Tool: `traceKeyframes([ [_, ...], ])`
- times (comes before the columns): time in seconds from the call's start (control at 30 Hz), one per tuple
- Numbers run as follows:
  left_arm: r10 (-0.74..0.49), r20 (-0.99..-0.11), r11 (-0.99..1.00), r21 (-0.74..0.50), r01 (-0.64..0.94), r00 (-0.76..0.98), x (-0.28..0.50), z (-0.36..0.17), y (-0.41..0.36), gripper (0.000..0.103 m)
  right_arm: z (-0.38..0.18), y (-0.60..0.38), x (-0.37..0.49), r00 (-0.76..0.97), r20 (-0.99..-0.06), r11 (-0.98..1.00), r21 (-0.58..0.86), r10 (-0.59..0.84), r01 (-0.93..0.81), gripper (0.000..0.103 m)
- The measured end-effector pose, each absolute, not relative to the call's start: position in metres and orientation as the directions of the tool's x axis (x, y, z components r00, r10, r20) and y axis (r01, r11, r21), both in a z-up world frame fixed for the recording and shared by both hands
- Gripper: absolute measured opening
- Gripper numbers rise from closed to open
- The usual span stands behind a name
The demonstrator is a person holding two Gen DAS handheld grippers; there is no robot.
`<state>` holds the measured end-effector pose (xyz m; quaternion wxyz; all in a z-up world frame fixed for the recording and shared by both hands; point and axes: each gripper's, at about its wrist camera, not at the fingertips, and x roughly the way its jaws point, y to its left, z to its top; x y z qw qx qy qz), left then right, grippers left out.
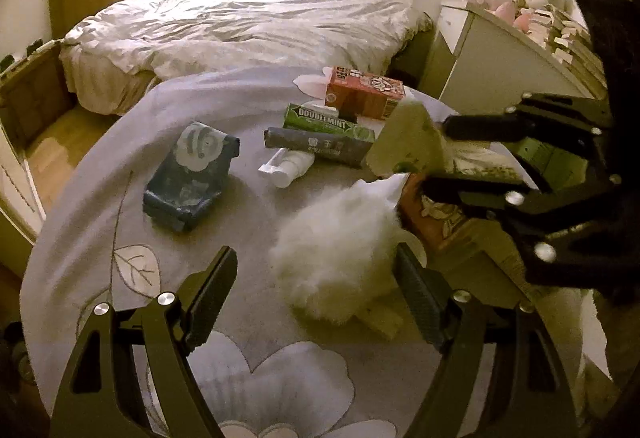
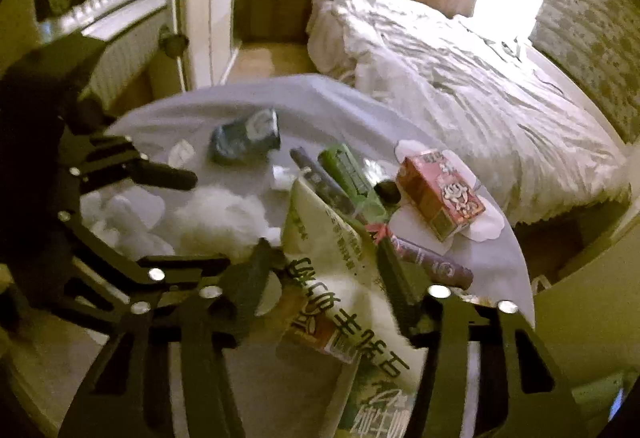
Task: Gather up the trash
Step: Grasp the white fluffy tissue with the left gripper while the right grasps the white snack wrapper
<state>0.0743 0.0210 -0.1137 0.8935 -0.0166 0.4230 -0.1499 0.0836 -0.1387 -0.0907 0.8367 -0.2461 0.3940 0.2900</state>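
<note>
White fluff [image 1: 340, 270] is sitting between the left gripper's [image 1: 316, 298] open jaws, not gripped. Right gripper [image 2: 328, 278] is clamping a carton [image 2: 320, 238]; boxes [image 1: 360, 98] and tubes [image 1: 320, 144] are lying uncollected

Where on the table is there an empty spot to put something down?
The best bare patch of the tablecloth lies between the blue tissue pack and the white fluff. The near edge with the printed flower, beyond the left hand-held gripper, is bare too. It is crowded around the Doublemint pack and the red carton.
</note>
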Motion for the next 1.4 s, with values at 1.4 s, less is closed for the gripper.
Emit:
traceKeyframes([
  [1.4,-0.587,-0.562,0.796,-0.270,0.541,0.583,0.066,-0.019,-0.146,0.041,-0.020,-0.436,0.037,0.781,-0.461,0.862,0.471,0.422,-0.188,0.011],
])
